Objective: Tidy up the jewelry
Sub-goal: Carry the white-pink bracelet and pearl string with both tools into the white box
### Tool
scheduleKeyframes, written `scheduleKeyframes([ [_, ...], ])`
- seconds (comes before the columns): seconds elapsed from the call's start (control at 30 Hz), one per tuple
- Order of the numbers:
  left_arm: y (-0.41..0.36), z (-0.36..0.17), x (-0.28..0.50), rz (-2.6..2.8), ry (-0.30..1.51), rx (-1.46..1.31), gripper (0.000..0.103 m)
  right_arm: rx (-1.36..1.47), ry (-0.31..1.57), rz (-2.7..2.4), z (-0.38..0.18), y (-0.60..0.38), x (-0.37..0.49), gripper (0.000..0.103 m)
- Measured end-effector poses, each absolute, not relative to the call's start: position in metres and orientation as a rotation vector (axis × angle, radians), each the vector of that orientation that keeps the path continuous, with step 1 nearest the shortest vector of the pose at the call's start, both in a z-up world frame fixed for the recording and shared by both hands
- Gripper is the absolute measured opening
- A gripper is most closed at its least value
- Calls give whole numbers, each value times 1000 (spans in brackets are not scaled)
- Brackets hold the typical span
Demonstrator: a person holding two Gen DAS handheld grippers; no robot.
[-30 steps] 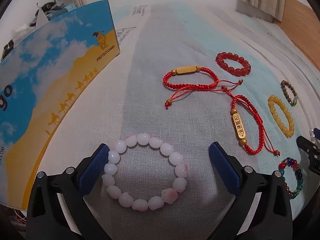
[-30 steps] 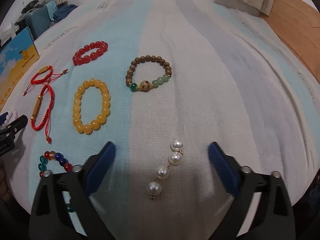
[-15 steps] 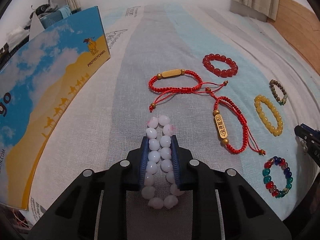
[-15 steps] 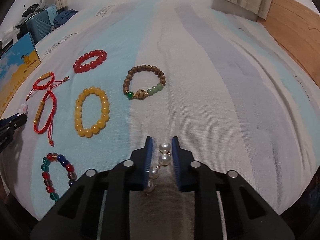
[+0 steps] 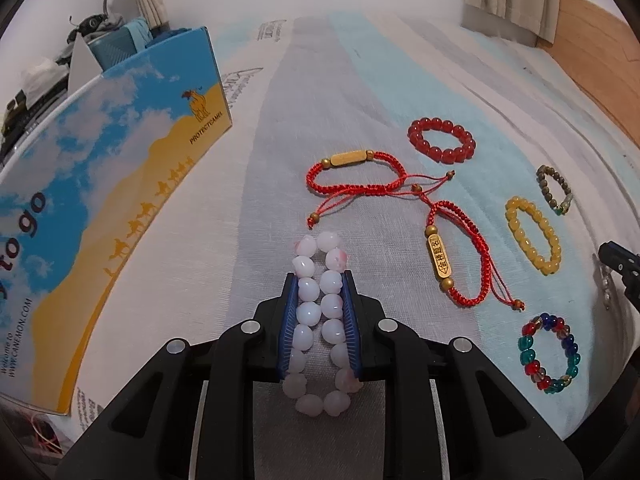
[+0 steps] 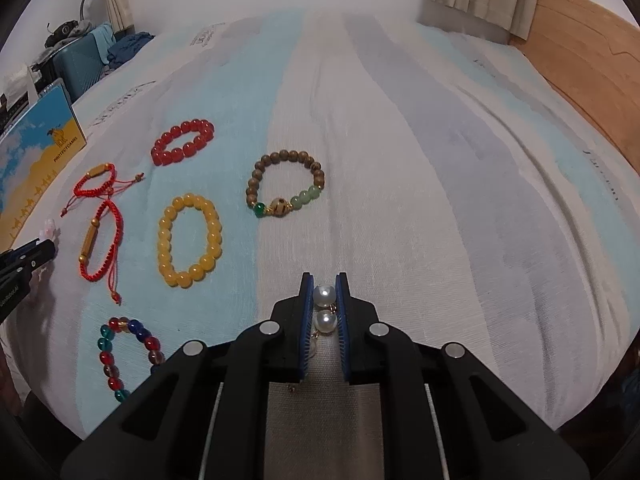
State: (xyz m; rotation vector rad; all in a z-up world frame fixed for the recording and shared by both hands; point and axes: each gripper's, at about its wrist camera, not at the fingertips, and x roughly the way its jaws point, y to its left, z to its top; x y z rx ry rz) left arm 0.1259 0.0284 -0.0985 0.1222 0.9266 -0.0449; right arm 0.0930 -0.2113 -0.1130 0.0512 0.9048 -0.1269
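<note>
L gripper (image 5: 320,280): fingers just closed, clamped on pink-white bead bracelet (image 5: 320,316), squashed narrow on striped bed sheet (image 5: 280,140), near-centre. R gripper (image 6: 324,280): fingers closed on pearl strand (image 6: 324,308), near-centre. Yellow bead bracelet (image 6: 190,240) lies left of it.

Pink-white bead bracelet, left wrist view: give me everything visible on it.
The pink-white bead bracelet is a loop of round, glossy, milky beads, some blushed pink. It lies on the striped cloth, squeezed into a narrow double row by the left gripper, whose blue pads have just closed on its sides. Both ends stick out past the pads. Nothing else touches it.
</note>
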Motion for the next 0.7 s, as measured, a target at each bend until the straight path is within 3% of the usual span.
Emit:
scheduleKeyframes([
  [0.03, 28, -97, 125, -47, 926, 124, 9, 52, 902, -127, -112, -211, 92, 11],
  [0.7, 27, -63, 109, -59, 885, 110, 10, 55, 855, -115, -78, -207, 79, 11],
])
